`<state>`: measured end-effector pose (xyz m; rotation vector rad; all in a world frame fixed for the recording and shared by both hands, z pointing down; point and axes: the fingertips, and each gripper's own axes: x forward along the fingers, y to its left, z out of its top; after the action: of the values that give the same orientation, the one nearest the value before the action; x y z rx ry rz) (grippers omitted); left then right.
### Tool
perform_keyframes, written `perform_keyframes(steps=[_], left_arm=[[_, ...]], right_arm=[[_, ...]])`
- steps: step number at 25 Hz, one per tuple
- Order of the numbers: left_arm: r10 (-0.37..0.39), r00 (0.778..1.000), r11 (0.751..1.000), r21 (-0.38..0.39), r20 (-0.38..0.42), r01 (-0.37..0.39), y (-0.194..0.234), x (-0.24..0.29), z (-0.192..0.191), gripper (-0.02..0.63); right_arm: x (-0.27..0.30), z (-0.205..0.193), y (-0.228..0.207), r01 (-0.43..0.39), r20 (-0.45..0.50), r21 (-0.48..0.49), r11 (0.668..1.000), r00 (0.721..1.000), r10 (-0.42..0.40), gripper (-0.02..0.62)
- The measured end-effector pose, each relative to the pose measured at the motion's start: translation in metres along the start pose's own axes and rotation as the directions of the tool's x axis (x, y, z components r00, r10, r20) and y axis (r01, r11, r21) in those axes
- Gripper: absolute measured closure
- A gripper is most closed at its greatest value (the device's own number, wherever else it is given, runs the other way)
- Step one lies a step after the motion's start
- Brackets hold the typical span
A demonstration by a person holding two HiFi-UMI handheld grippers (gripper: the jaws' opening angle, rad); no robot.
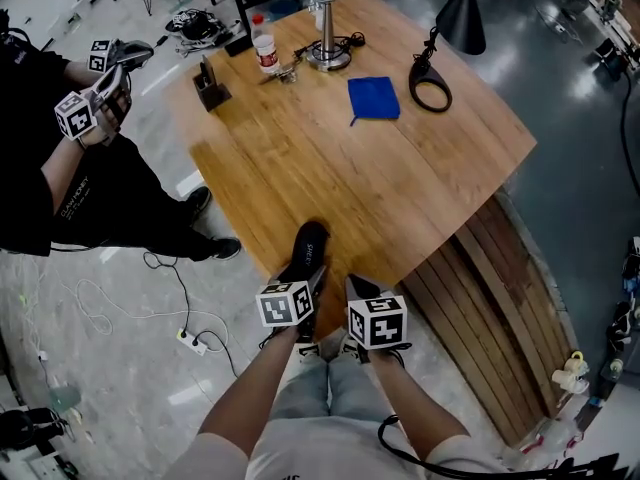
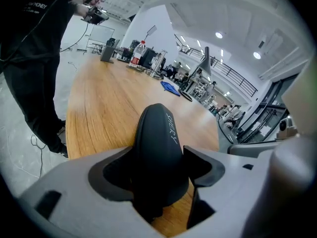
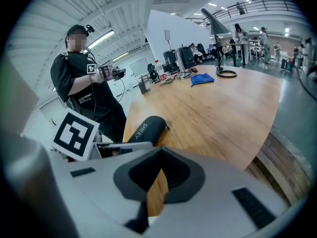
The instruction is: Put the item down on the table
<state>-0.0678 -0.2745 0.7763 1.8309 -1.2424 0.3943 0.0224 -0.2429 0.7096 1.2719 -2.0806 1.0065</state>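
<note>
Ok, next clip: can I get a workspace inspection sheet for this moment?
Surface: wooden table, things grouped at its far end.
Job's things: black case, over the table's near edge; contact with the table unclear.
Clutter: blue cloth, bottle, metal stand, black loop, dark holder.
Grippers: left gripper shut on the black case; right gripper shut, empty.
Cables: white cable and power strip on the floor, left of the table.
Surroundings: second person at left; wooden slats at the table's right.
</note>
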Motion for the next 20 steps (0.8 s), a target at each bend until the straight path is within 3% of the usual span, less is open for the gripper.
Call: perform_keyframes(steps=[9,20], left_arm=[[0.043,0.999,0.987,0.155,-0.020,-0.040,-0.0002,0.0007,-0.0021,0.253],[0.093,0.996,0.977,0.191,0.002,-0.092,0.0074,-0.0088,0.0077,0.241]], right_arm=[[0.0053,-0.0071,0.0025,-0.011,-0.017,0.013,1.000,1.000,0.011,0.592],[0.0074,-0.0039,0.0072,-0.011,-0.017,0.000,1.000,1.000,0.011,0.592]])
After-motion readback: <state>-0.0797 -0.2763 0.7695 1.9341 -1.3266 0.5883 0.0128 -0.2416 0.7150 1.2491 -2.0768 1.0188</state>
